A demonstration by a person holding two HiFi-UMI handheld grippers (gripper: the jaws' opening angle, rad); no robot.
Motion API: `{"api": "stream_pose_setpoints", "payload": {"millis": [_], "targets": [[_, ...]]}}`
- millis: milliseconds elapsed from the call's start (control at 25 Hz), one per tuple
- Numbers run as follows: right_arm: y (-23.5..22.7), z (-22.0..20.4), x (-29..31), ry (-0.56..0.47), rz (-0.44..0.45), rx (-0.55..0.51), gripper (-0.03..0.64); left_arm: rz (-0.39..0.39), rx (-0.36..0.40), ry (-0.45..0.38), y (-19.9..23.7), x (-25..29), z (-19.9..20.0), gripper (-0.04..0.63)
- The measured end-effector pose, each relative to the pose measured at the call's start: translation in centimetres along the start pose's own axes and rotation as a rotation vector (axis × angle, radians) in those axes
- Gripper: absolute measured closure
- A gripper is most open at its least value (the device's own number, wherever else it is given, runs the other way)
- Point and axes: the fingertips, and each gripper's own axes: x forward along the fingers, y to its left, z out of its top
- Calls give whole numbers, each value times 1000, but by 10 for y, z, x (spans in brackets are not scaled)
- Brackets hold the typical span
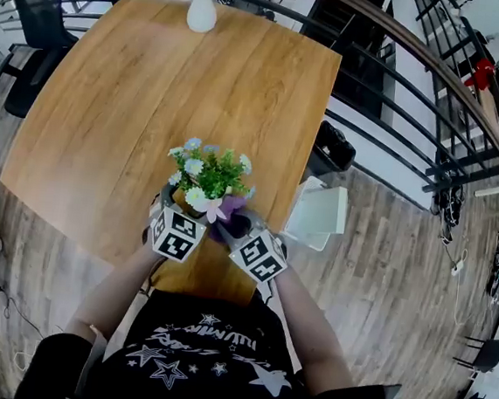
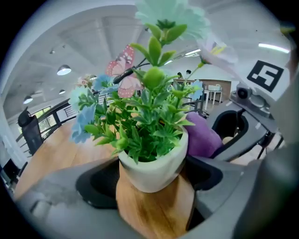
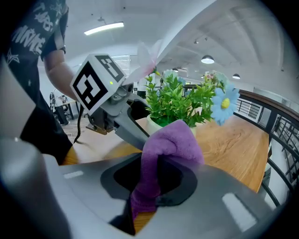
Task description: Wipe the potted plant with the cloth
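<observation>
A small white pot (image 2: 154, 168) with green leaves and pale flowers, the potted plant (image 1: 208, 177), stands near the wooden table's (image 1: 136, 104) front edge. My left gripper (image 2: 152, 179) is shut on the pot, its jaws pressing both sides. My right gripper (image 3: 154, 186) is shut on a purple cloth (image 3: 166, 154); the folded top of the cloth touches the pot's right side (image 2: 202, 135). In the head view both grippers (image 1: 176, 231) (image 1: 253, 252) sit just below the plant, with the cloth (image 1: 229, 214) between them.
A white vase with flowers (image 1: 202, 10) stands at the table's far edge. A white chair (image 1: 318, 214) sits right of the table, and a black office chair (image 1: 39, 16) at the far left. Curved metal railings (image 1: 419, 79) run behind.
</observation>
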Motion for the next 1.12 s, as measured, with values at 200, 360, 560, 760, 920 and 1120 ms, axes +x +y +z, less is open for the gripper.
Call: {"api": "stream_pose_setpoints", "payload": {"millis": [200, 360, 560, 760, 920, 1120], "targets": [[1, -1, -1, 1, 2, -4, 533, 35, -62, -5, -6, -8, -2, 149], [-2, -5, -3, 9, 1, -10, 533, 14, -50, -6, -16, -16, -9, 152], [-5, -4, -2, 19, 1, -23, 532, -27, -50, -3, -29, -24, -12, 152], [-10, -4, -3, 34, -12, -40, 533, -73, -27, -10, -36, -29, -20, 152], [-10, -7, -2, 40, -18, -43, 533, -113, -6, -44, -26, -32, -23, 151], [-11, -8, -4, 46, -20, -41, 532, -275, 196, -22, -14, -23, -31, 136]]}}
